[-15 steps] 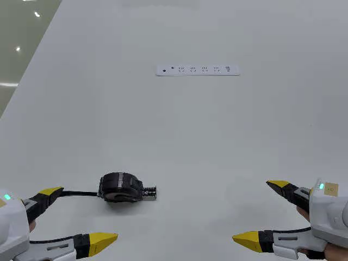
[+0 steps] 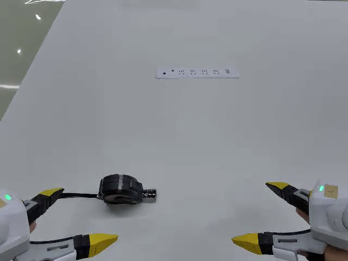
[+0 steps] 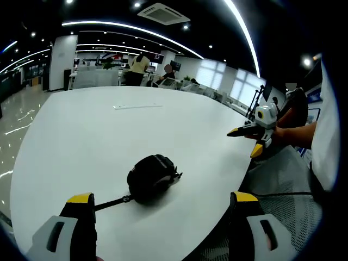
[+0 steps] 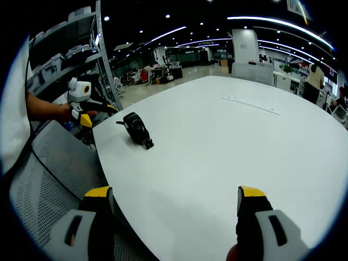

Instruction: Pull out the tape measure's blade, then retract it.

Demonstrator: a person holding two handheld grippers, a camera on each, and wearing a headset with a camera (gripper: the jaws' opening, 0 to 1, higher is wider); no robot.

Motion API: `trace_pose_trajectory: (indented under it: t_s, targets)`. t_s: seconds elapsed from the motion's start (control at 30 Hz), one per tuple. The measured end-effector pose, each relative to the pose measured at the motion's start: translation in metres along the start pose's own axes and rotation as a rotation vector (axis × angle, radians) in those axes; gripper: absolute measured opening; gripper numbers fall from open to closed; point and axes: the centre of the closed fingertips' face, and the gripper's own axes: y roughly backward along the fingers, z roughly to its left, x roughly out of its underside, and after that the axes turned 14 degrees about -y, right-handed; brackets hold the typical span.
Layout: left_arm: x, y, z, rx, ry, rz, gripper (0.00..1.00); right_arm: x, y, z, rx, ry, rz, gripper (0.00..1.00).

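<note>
As the tape point(image 2: 120, 189) lies at seven o'clock, the left gripper point(image 2: 80, 215) gapes beside it. The right gripper point(image 2: 258, 212) gapes at five.

Broad white table point(image 2: 261, 141), power strip point(image 2: 197, 73), glossy floor point(image 2: 22, 49), ceiling light strips point(image 3: 239, 24)

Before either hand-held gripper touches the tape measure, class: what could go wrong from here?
1. The tape measure lies loose on the white table; pulled by its blade tip unheld, it may just slide.
2. Its strap trails toward the left hand-held gripper and could snag.
3. It sits near the table's edge; dragged, it might fall.
</note>
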Motion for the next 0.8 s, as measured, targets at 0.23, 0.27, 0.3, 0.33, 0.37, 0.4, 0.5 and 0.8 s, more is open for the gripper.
trace_pose_trajectory:
  t_s: [0.23,0.27,0.3,0.33,0.37,0.4,0.5,0.8]
  targets:
    - [0.0,0.0002,-0.0007,0.002,0.004,0.0,1.0,0.0008,-0.0011,0.003,-0.002,-0.005,0.001,0.95]
    - [0.0005,0.0004,-0.0007,0.002,0.004,0.001,1.0,0.0011,-0.0012,0.0031,-0.002,-0.005,0.001,0.95]
    - [0.0005,0.0003,-0.0006,0.002,0.004,0.001,1.0,0.0014,-0.0012,0.0028,-0.002,-0.004,0.002,0.95]
    - [0.0007,0.0004,-0.0008,0.002,0.005,0.0,1.0,0.0016,-0.0012,0.0027,-0.002,-0.004,0.002,0.95]
    - [0.0011,0.0001,-0.0006,0.003,0.004,0.002,1.0,0.0016,-0.0014,0.0024,-0.001,-0.004,0.003,0.95]
    - [0.0014,0.0001,-0.001,0.004,0.004,0.003,1.0,0.0015,-0.0014,0.0023,-0.001,-0.003,0.003,0.96]
    - [0.0021,-0.0006,-0.0021,0.01,0.002,0.006,1.0,0.001,-0.0013,0.0028,-0.003,-0.003,0.002,0.94]
    - [-0.001,-0.0053,-0.0019,0.022,-0.014,0.005,0.99,-0.0005,-0.0038,0.0045,-0.012,0.011,-0.001,0.91]
